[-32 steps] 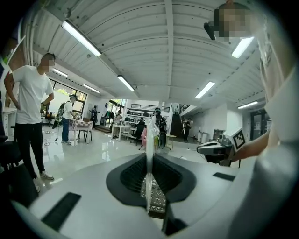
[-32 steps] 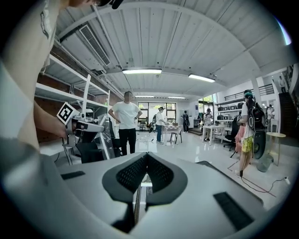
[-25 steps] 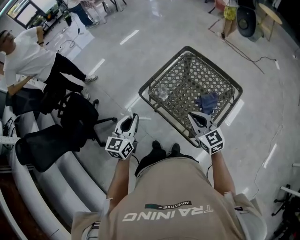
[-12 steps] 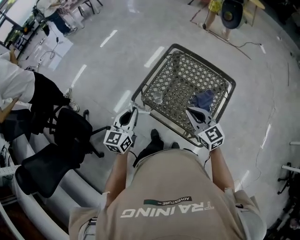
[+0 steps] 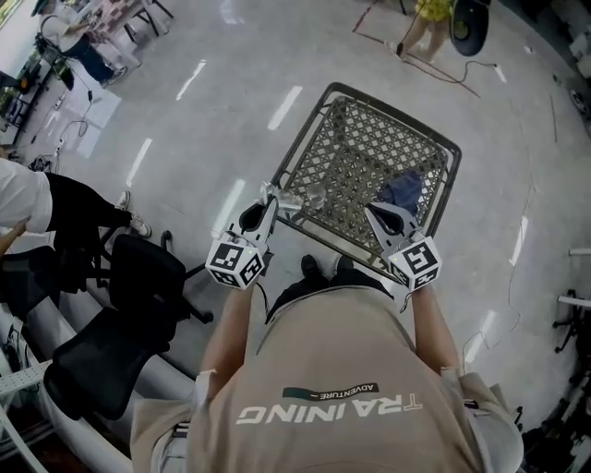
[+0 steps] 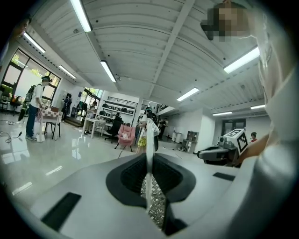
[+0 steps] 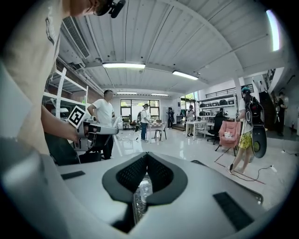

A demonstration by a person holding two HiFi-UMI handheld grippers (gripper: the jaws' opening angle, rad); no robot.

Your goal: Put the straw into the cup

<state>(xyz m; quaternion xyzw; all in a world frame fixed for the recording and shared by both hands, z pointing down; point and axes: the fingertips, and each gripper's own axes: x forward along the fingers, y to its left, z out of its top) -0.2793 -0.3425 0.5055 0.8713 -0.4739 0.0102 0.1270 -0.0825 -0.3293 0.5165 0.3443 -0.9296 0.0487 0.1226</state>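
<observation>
A clear plastic cup point(image 5: 315, 193) stands near the near left corner of a metal mesh table point(image 5: 297, 140). My left gripper point(image 5: 266, 205) hovers at that corner, just left of the cup. It is shut on a thin white straw point(image 6: 149, 158) that stands upright between the jaws, and the straw's end point(image 5: 283, 200) pokes toward the cup. My right gripper point(image 5: 372, 212) sits over the table's near edge, right of the cup, with its jaws together and nothing in them. Below its tips, the cup point(image 7: 142, 186) shows in the right gripper view.
A blue cloth point(image 5: 404, 189) lies on the mesh beside the right gripper. Black office chairs point(image 5: 138, 277) stand on the floor at the left, with a person point(image 5: 23, 199) beyond them. My feet point(image 5: 319, 271) are at the table's near edge. Another person point(image 5: 427, 17) stands beyond the table.
Both grippers have come closer to the table. The left one has carried the straw up to the near left corner beside the cup, and the right now sits over the near edge.
</observation>
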